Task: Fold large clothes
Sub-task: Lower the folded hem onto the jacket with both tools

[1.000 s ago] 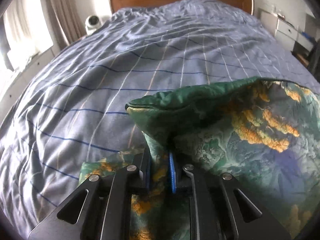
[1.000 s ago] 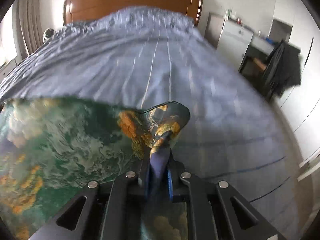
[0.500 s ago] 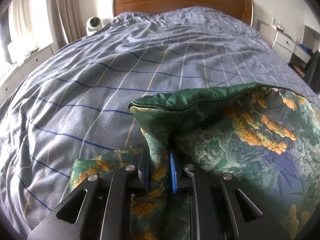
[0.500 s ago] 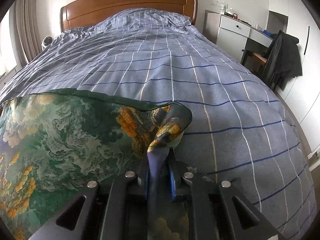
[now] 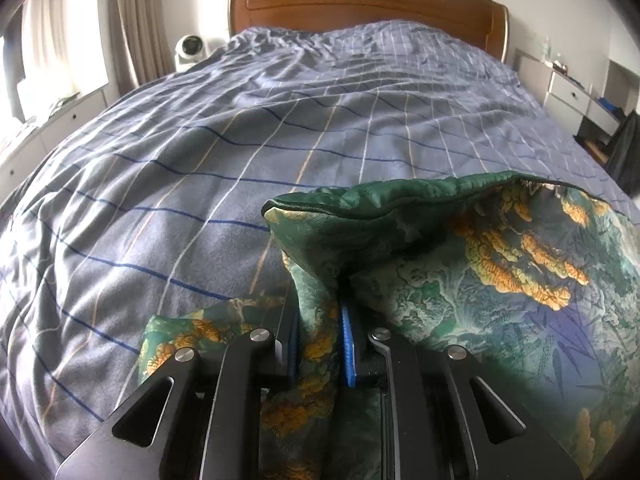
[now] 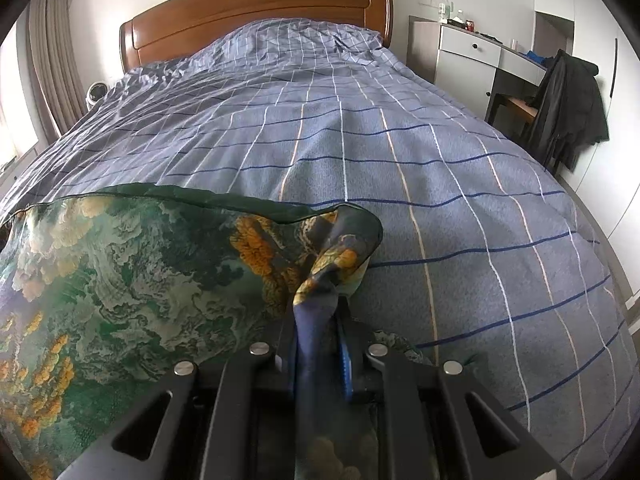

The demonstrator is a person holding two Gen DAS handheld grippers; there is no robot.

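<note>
A bunched corner of the garment (image 5: 460,264) is pinched by the left tool (image 5: 318,344); its opposite corner is pinched by the right tool (image 6: 318,344). Between the tools, the green printed cloth is held stretched above the bed (image 6: 400,160), its dark hem uppermost. Part of it is seen below the left tool.

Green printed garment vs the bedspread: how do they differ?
The garment is shiny green with orange and gold print; the bedspread is matte blue-grey with a line grid. The garment is pinched in the left gripper and right gripper, its edge raised; the bedspread lies spread over the bed. The garment covers only the near end of the bedspread. Both are wrinkled fabric.
</note>
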